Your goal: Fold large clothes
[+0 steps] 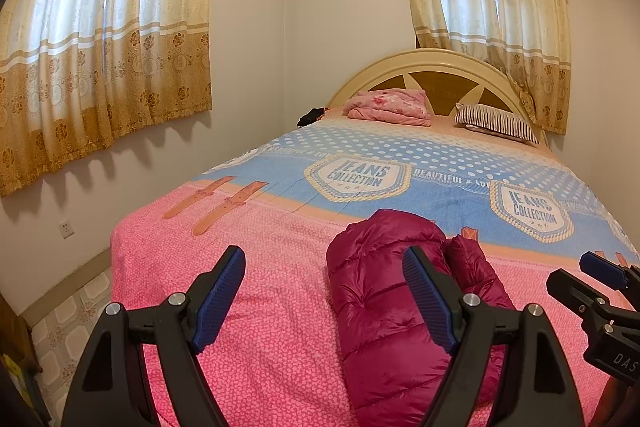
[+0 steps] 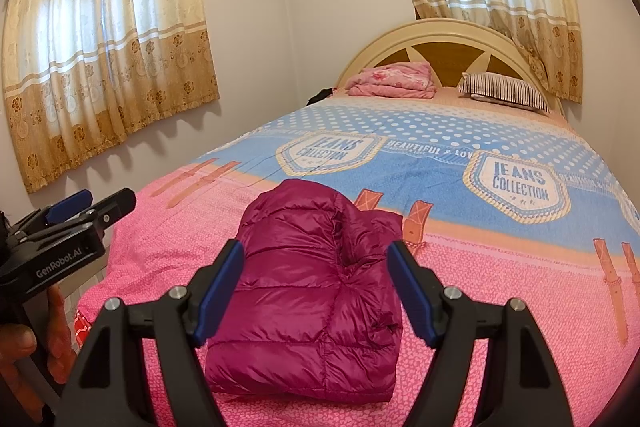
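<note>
Only the right wrist view shows the folded jacket (image 2: 316, 291) whole; left claw (image 1: 324, 301) and right claw (image 2: 316, 293) gape empty

Magenta quilted puffer jacket (image 2: 316, 291) — folded into a compact bundle — lying on the bed.

- jacket (image 2: 316, 291) sits folded on the near end of the bed (image 2: 500, 267), on top of the blanket (image 2: 440, 163)
- right tool (image 2: 316, 291) hangs over it, jaws apart, one each side of the jacket, not touching
- left tool (image 1: 324, 291) is just left of the jacket over the blanket, jaws apart; its right finger overlaps the jacket in its own view
- far end: bundle (image 2: 394, 81) on the left, pillow (image 2: 506, 91) on the right, both in front of the headboard (image 2: 448, 39)
- curtains (image 2: 108, 39) on the left wall, more behind the headboard
</note>
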{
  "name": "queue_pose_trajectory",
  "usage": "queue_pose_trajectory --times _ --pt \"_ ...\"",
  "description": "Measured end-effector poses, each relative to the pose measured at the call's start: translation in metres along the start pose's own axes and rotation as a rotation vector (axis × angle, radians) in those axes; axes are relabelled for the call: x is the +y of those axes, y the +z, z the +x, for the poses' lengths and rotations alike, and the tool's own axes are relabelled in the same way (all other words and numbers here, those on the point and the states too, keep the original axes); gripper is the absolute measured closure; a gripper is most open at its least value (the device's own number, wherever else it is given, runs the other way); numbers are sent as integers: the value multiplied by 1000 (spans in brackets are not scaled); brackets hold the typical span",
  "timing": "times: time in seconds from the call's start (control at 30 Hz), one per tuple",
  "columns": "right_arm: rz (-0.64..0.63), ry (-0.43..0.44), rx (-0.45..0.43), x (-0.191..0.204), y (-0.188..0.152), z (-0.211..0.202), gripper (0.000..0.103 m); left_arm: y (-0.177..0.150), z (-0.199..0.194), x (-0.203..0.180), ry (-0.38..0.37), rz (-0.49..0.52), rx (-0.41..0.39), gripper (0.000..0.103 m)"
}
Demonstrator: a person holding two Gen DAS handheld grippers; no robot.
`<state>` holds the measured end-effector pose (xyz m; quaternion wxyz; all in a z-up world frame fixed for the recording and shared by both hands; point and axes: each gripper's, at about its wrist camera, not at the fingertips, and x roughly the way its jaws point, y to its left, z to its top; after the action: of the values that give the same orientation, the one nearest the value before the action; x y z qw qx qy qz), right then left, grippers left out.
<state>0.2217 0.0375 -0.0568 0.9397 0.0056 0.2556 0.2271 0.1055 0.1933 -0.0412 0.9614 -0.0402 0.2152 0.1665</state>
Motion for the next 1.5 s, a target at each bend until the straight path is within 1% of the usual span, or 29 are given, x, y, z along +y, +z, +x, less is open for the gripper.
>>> queue_pose_trajectory --times 1.17,1.4,1.5 --pt "-2 1 -1 1 1 1 24 -5 11 -1 5 6 11 21" --pt "1 -1 -7 1 2 0 24 -6 14 -2 -9 1 25 21" --pt "3 -1 -9 1 2 -1 24 -6 13 -3 -19 15 23 21"
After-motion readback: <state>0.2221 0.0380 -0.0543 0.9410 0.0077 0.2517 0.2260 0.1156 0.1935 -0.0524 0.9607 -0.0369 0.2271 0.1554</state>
